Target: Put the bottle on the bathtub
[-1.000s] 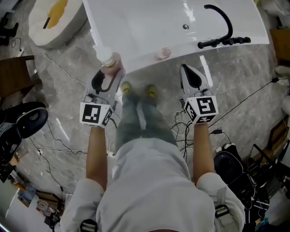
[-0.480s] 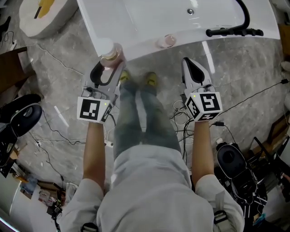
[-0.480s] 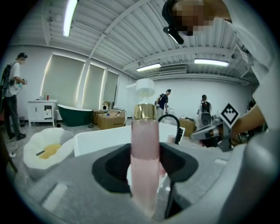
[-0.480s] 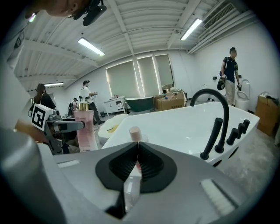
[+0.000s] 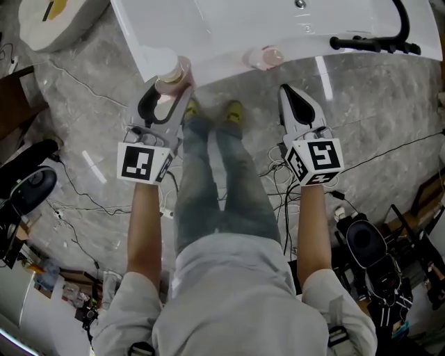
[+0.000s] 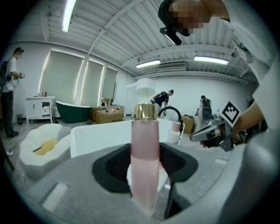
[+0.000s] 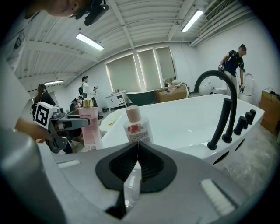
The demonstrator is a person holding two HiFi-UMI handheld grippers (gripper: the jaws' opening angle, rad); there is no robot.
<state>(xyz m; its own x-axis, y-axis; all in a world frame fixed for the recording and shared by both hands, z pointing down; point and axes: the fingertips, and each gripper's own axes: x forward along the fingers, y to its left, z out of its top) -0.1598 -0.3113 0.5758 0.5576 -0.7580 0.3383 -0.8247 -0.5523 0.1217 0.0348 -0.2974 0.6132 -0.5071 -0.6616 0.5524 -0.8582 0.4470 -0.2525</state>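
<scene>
A tall pink bottle (image 5: pixel 172 75) with a gold collar and white cap stands upright in my left gripper (image 5: pixel 167 97), which is shut on it. It is held at the near edge of the white bathtub (image 5: pixel 208 28), at the rim's left part. In the left gripper view the pink bottle (image 6: pixel 144 135) fills the space between the jaws of the left gripper (image 6: pixel 146 168), with the tub (image 6: pixel 100 135) just beyond. My right gripper (image 5: pixel 288 97) is shut and empty, short of the rim. In its own view the right gripper (image 7: pixel 138 146) points at the tub (image 7: pixel 188 120).
A small bottle (image 5: pixel 266 57) with a peach cap stands on the tub rim; the same small bottle (image 7: pixel 136 127) is ahead of the right jaws. A black faucet (image 5: pixel 389 42) is at the tub's right. A white basin (image 5: pixel 42 17), cables and black gear lie on the floor.
Both grippers have come nearer to the tub. The left gripper has carried the pink bottle forward to the rim's edge. The right gripper stays shut.
</scene>
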